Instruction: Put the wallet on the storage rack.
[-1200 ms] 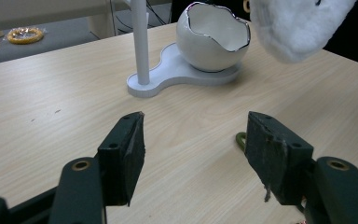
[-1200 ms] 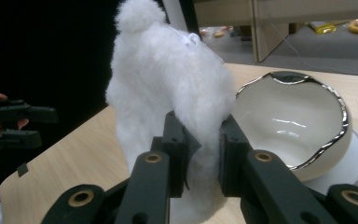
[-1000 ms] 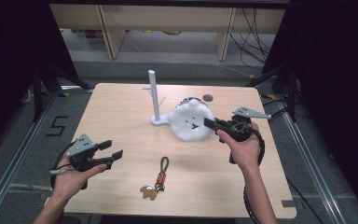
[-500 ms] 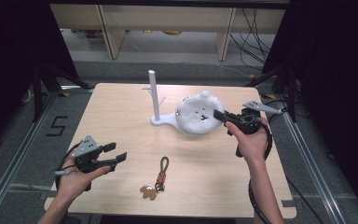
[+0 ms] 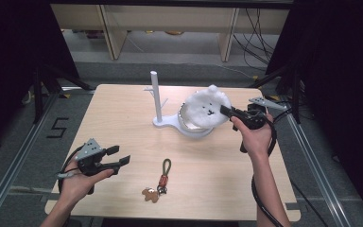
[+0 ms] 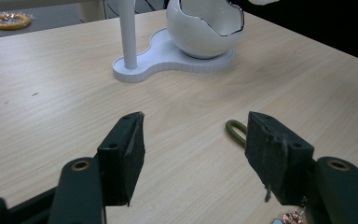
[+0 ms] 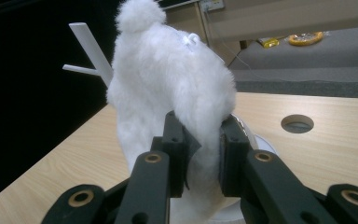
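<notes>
A fluffy white plush with a small face hangs just above the white eggshell bowl of a white stand with an upright post. My right gripper is shut on the plush, the fur pinched between both black pads. My left gripper rests low near the table's front left, jaws open and empty. A keychain with a green loop and brown charm lies on the table to its right; the loop shows beside one finger.
The light wooden table has a round cable hole near its far edge. Shelving and cables stand beyond the table. Dark curtains and metal rails flank both sides. A cable trails from each gripper.
My right gripper has carried the plush up and to the right, off the front of the bowl to above it. The left gripper has drifted slightly toward the near edge.
</notes>
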A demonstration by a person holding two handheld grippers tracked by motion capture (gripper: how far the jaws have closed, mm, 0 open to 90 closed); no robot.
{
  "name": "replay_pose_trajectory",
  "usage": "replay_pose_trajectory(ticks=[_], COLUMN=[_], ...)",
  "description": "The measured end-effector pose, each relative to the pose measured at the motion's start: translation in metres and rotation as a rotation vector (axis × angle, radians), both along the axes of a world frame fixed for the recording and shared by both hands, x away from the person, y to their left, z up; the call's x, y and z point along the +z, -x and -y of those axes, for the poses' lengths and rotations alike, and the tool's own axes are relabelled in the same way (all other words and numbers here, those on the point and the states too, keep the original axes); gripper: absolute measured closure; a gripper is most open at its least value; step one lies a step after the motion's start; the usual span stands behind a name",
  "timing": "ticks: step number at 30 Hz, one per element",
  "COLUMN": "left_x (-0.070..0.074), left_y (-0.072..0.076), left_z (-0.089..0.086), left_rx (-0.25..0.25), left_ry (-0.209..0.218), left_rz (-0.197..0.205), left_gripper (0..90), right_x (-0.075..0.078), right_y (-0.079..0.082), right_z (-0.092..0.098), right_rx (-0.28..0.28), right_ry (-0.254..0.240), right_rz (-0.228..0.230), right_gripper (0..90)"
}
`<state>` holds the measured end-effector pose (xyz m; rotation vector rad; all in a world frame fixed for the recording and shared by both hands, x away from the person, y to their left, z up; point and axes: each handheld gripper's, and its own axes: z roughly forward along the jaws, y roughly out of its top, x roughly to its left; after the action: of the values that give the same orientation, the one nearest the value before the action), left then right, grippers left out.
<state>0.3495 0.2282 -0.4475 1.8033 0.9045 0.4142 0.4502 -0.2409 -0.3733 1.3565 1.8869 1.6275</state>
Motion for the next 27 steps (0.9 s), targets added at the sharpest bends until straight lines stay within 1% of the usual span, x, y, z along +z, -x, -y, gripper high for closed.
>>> replay_pose_trajectory(ticks=[1,2,3,4,5,6,7,8,9,10,11,12,13,14,15,17,19,21,22,23,27], left_x=[0.000,0.000,0.000,0.000,0.000,0.000,0.001,0.001,0.001,0.001,0.001,0.002,0.002,0.002,0.002,0.002,0.001,0.001,0.001,0.001,0.002], left_y=[0.001,0.001,0.001,0.001,0.001,0.001,0.001,0.001,0.001,0.001,0.001,0.002,0.002,0.001,0.001,0.001,0.002,0.002,0.002,0.002,0.002], left_z=[0.001,0.001,0.001,0.002,0.002,0.002,0.003,0.003,0.003,0.004,0.004,0.003,0.003,0.003,0.003,0.003,0.004,0.004,0.004,0.005,0.005], left_rx=[0.006,0.006,0.004,0.001,-0.002,-0.004,-0.005,-0.004,-0.005,-0.009,-0.006,0.002,0.002,0.004,0.003,0.003,0.001,0.002,0.002,-0.001,-0.005], left_ry=[-0.007,-0.007,-0.008,-0.008,-0.009,-0.011,-0.011,-0.010,-0.012,-0.005,-0.009,-0.014,-0.014,-0.014,-0.015,-0.012,-0.011,-0.012,-0.012,-0.010,-0.017], left_rz=[-0.003,-0.003,-0.005,-0.006,-0.006,-0.005,-0.003,-0.002,-0.001,0.001,0.002,-0.002,-0.002,-0.002,0.001,0.001,0.000,0.000,-0.001,-0.001,-0.003], left_gripper=[37.1,37.1,37.1,37.1,37.0,36.9,36.7,36.7,36.6,36.5,36.5,36.4,36.3,36.3,36.3,36.3,36.1,36.0,36.0,35.9,36.0], right_x=[-0.001,-0.001,-0.001,0.000,-0.001,0.000,-0.001,-0.001,-0.001,-0.003,-0.003,-0.003,-0.003,-0.003,-0.004,-0.004,-0.006,-0.007,-0.007,-0.009,-0.011], right_y=[-0.004,-0.004,-0.005,-0.007,-0.011,-0.011,-0.014,-0.014,-0.015,-0.018,-0.018,-0.020,-0.021,-0.021,-0.022,-0.024,-0.028,-0.029,-0.029,-0.033,-0.035], right_z=[-0.001,-0.001,-0.003,-0.004,-0.005,-0.007,-0.007,-0.007,-0.008,-0.010,-0.010,-0.009,-0.011,-0.011,-0.010,-0.011,-0.010,-0.011,-0.012,-0.012,-0.015], right_rx=[0.008,0.008,0.001,-0.006,0.006,-0.007,0.003,0.003,-0.013,-0.007,-0.007,-0.002,-0.013,-0.013,-0.011,-0.020,-0.025,-0.029,-0.033,-0.029,-0.038], right_ry=[0.012,0.012,0.007,0.023,0.022,0.016,0.016,0.016,0.020,0.008,0.008,0.027,0.023,0.023,0.017,0.007,0.017,0.012,0.022,0.033,0.035], right_rz=[0.008,0.008,0.000,-0.012,0.009,-0.013,0.002,0.002,-0.007,-0.004,-0.004,-0.007,-0.012,-0.012,0.004,-0.010,-0.007,-0.014,-0.028,-0.026,-0.028], right_gripper=[77.4,77.4,77.4,77.4,77.4,77.4,77.4,77.4,77.4,77.4,77.4,77.4,77.4,77.4,77.4,77.4,77.3,77.4,77.4,77.3,77.3])
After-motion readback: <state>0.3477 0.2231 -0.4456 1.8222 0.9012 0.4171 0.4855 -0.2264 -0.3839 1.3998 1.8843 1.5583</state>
